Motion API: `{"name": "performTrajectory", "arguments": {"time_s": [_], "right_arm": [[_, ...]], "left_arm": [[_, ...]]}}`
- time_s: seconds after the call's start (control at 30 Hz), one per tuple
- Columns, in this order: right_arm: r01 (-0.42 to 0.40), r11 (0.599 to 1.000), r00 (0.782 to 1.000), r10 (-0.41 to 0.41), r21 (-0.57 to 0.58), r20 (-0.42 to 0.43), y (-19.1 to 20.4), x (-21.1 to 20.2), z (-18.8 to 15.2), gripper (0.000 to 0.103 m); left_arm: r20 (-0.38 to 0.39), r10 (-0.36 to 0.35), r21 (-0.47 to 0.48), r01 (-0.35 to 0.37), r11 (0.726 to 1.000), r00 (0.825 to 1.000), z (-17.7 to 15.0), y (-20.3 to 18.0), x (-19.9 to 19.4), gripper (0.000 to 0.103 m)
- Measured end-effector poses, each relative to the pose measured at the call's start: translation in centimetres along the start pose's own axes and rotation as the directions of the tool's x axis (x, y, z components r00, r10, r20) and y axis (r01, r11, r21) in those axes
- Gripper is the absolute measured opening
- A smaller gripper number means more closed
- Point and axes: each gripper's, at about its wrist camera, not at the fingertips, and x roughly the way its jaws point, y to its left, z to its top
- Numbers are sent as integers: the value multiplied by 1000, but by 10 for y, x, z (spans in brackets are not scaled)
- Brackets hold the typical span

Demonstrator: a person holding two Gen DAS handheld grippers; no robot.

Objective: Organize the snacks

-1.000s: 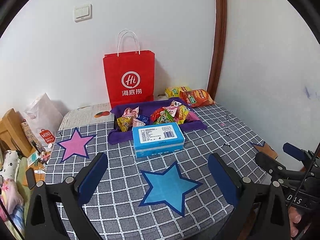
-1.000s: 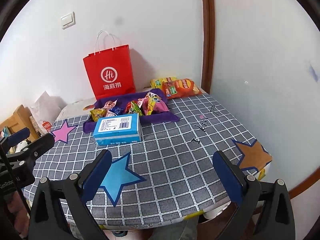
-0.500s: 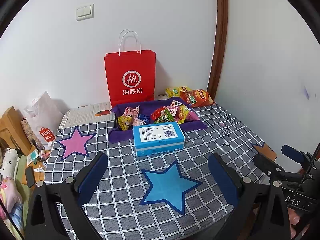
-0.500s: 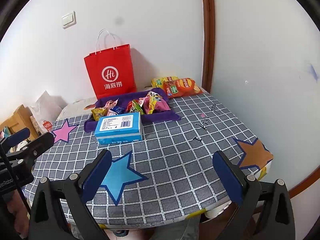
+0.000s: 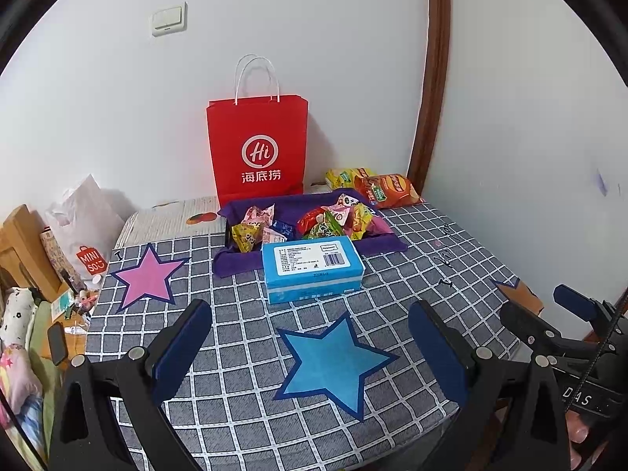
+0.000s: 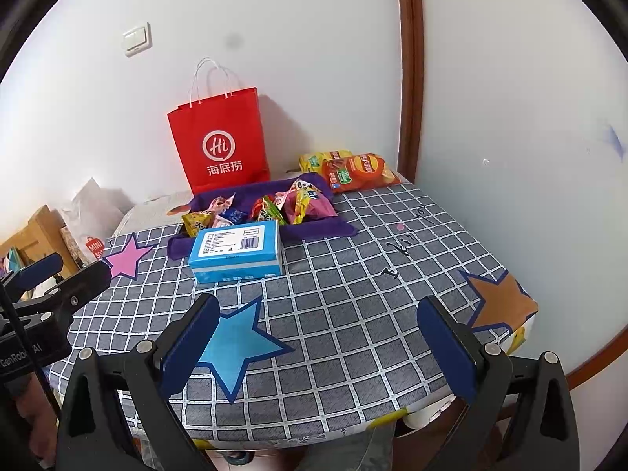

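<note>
The small wrapped snacks [image 5: 314, 221] lie heaped in a purple tray [image 5: 382, 243] toward the far side of the counter [image 5: 412, 274], which keeps the loose packets together instead of scattered over the checked cloth. Two larger chip bags [image 5: 386, 188] lie outside the tray, just past its far right corner against the wall, probably because they are too bulky to fit among the small packets. A blue box [image 5: 312, 269] sits right against the tray's near edge, label side up. Behind the tray a red paper bag [image 5: 257, 149] stands upright against the wall.

The left gripper [image 5: 310, 349] and right gripper [image 6: 318, 345] both hover over the near edge of the counter, well apart from the snacks. Each has its jaws spread wide and grips nothing. This scene fits equally snacks already gathered or sorting yet to come.
</note>
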Motion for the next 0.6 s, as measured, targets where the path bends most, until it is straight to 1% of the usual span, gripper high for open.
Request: {"name": "performTrajectory", "arguments": {"time_s": [0.6], "right_arm": [[-4, 1000, 1000, 4, 4, 4, 2, -1, -1, 100]], "left_arm": [[1, -4, -1, 4, 1000, 1000, 0, -1, 1, 101]]}}
